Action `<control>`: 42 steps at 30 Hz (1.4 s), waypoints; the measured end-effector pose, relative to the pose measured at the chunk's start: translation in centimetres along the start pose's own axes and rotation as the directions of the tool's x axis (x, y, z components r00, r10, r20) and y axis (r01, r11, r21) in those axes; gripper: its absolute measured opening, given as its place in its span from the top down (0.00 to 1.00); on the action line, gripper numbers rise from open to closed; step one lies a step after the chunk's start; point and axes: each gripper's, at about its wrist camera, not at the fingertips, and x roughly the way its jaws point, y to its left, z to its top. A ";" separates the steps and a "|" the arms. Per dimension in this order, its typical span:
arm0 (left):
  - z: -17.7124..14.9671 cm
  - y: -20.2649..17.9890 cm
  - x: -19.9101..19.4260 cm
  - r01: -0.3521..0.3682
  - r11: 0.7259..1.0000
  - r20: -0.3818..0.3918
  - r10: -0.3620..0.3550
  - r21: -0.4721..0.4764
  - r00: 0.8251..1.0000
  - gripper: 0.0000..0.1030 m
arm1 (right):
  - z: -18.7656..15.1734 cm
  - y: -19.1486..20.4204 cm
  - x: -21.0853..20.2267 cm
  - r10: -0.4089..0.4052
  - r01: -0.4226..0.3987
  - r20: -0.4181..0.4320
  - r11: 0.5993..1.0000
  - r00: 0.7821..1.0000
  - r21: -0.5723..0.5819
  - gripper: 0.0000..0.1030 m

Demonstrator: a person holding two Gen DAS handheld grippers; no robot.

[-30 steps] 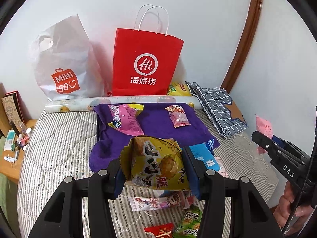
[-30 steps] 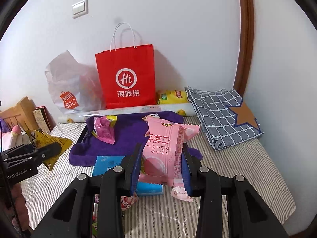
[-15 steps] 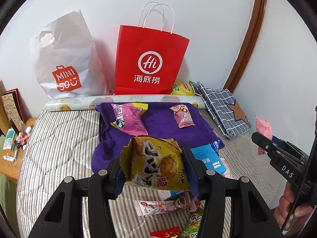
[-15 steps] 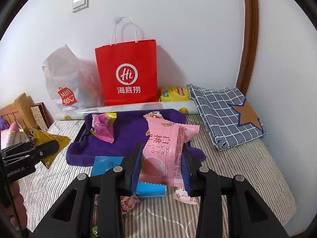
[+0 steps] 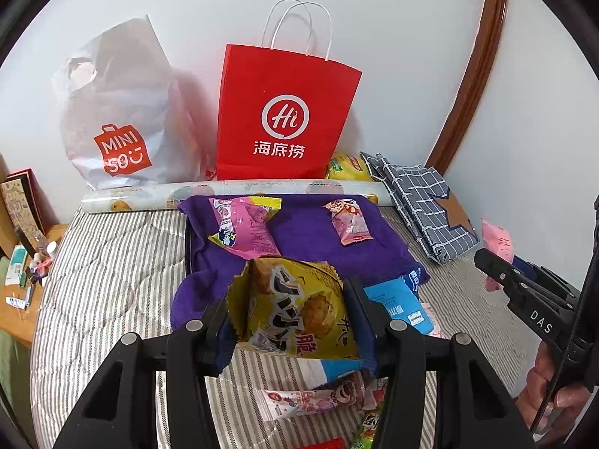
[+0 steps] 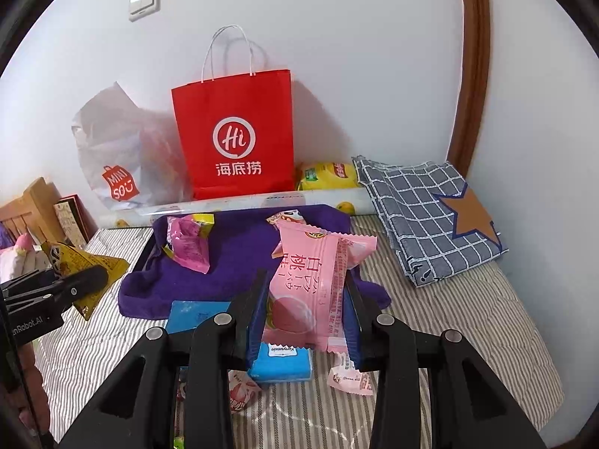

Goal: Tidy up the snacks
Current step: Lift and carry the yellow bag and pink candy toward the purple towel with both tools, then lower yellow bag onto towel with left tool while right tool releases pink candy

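Observation:
My left gripper point(image 5: 290, 307) is shut on a yellow snack bag point(image 5: 295, 307), held above the near edge of a purple towel point(image 5: 299, 235). On that towel lie a pink-and-yellow snack packet point(image 5: 243, 226) at the left and a small pink packet point(image 5: 350, 222) at the right. My right gripper point(image 6: 305, 299) is shut on a pink peach snack packet point(image 6: 307, 292), raised over the striped bed. The right wrist view catches the left gripper point(image 6: 56, 288) with the yellow bag point(image 6: 86, 265) at the left edge. Blue packs point(image 6: 280, 364) and loose small snacks point(image 5: 310, 396) lie on the bed beneath.
A red paper bag point(image 5: 284, 119) and a grey plastic bag point(image 5: 116, 112) lean against the wall behind a paper roll point(image 5: 232, 191). A folded checked cloth point(image 6: 430, 217) lies at the right. A wooden side table point(image 5: 18, 292) with small items stands left of the bed.
Both grippers keep their packets and have barely shifted; the scene sits slightly farther up and back in both views.

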 end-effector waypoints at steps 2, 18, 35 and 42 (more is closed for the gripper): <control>0.2 0.0 0.3 -0.003 1.000 -0.002 0.003 0.001 1.000 0.52 | 0.1 -0.1 0.2 0.000 0.000 0.001 1.000 1.000 0.000 0.65; 1.7 -0.2 1.5 -0.006 1.000 -0.012 0.006 0.004 1.000 0.52 | 1.7 -1.3 1.5 0.018 -0.018 0.020 1.000 1.000 0.011 0.65; 4.1 1.6 4.3 -0.023 1.000 -0.040 0.022 -0.015 0.999 0.52 | 3.5 -1.4 4.3 0.035 -0.035 0.034 0.999 0.999 0.004 0.65; 5.2 2.3 5.3 -0.044 0.999 -0.044 0.044 -0.002 0.998 0.52 | 4.1 -1.4 6.3 0.043 -0.044 0.025 0.999 0.999 0.012 0.65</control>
